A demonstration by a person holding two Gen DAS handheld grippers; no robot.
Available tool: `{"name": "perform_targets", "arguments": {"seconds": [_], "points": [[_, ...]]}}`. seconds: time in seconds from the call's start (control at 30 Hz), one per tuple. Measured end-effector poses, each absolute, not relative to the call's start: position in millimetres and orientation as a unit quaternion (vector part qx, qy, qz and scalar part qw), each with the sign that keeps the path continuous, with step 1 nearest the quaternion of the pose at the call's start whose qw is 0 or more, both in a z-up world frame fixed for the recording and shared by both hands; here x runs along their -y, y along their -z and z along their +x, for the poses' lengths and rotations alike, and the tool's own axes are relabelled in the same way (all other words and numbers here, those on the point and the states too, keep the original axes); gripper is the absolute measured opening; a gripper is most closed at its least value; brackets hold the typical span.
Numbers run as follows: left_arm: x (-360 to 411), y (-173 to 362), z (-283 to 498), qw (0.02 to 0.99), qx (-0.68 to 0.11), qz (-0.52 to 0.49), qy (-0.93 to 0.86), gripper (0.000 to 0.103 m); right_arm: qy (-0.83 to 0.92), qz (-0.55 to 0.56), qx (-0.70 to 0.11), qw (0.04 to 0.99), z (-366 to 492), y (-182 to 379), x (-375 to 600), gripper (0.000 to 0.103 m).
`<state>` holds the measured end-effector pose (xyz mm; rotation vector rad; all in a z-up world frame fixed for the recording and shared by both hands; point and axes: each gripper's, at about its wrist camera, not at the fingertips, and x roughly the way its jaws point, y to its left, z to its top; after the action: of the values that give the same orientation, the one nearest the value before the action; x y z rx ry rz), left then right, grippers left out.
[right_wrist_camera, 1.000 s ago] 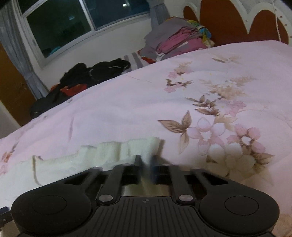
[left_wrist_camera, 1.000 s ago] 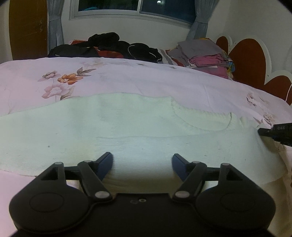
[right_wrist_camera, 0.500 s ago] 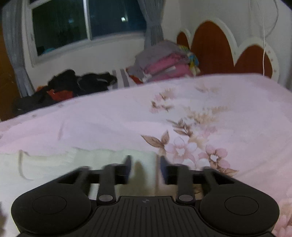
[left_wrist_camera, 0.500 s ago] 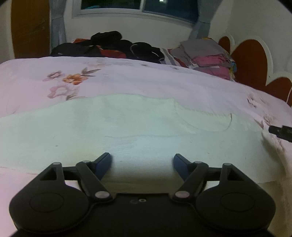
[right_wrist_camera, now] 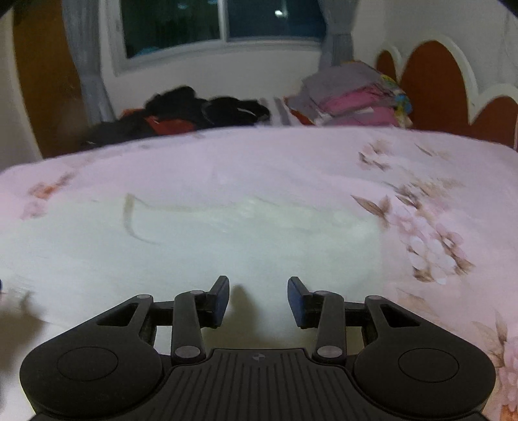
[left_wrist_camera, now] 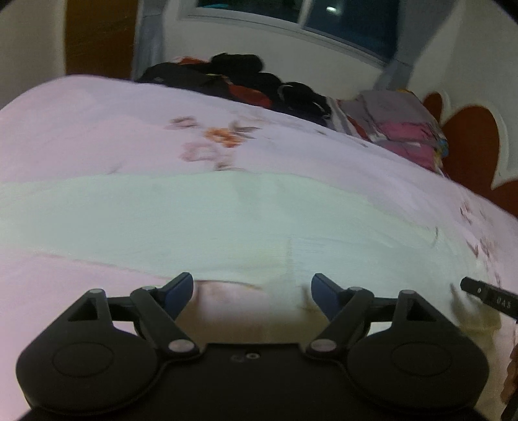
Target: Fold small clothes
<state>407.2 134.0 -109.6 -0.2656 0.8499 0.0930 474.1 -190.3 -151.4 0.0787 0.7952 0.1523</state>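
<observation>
A small white knitted garment (left_wrist_camera: 200, 223) lies flat on the pink floral bedspread (left_wrist_camera: 97, 129). It also shows in the right wrist view (right_wrist_camera: 210, 243), spread out with a curved neckline seam at its left. My left gripper (left_wrist_camera: 252, 291) is open and empty, just above the garment's near edge. My right gripper (right_wrist_camera: 258, 299) is open and empty, over the garment's near right part. The tip of the right gripper (left_wrist_camera: 485, 294) shows at the right edge of the left wrist view.
A pile of dark clothes (right_wrist_camera: 181, 113) lies at the far side of the bed. A stack of folded pink and grey clothes (right_wrist_camera: 353, 97) sits by the red scalloped headboard (right_wrist_camera: 437, 84). A window (right_wrist_camera: 220, 26) is behind.
My right gripper has let go of the garment's edge and opened, and the garment now lies flat. My left gripper has shifted left and back toward the near edge, still open.
</observation>
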Motion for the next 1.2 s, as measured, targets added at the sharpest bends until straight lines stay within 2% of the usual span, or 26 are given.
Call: {"name": "perform_targets", "arguments": {"seconds": [0.63, 1.03, 1.2], "points": [[-265.6, 103.3, 357.2, 0.889, -0.394, -0.182, -0.147, 0.079, -0.203, 0.022, -0.394, 0.896, 463.1, 146.5, 10.5, 0.040], [-321.7, 113.9, 348.9, 0.879, -0.389, -0.207, -0.181, 0.079, -0.175, 0.005, -0.411, 0.894, 474.8, 163.3, -20.7, 0.040], [-348.9, 122.2, 351.6, 0.868, -0.382, -0.252, -0.193, 0.079, -0.168, 0.002, -0.426, 0.889, 477.7, 174.4, -22.3, 0.040]]}}
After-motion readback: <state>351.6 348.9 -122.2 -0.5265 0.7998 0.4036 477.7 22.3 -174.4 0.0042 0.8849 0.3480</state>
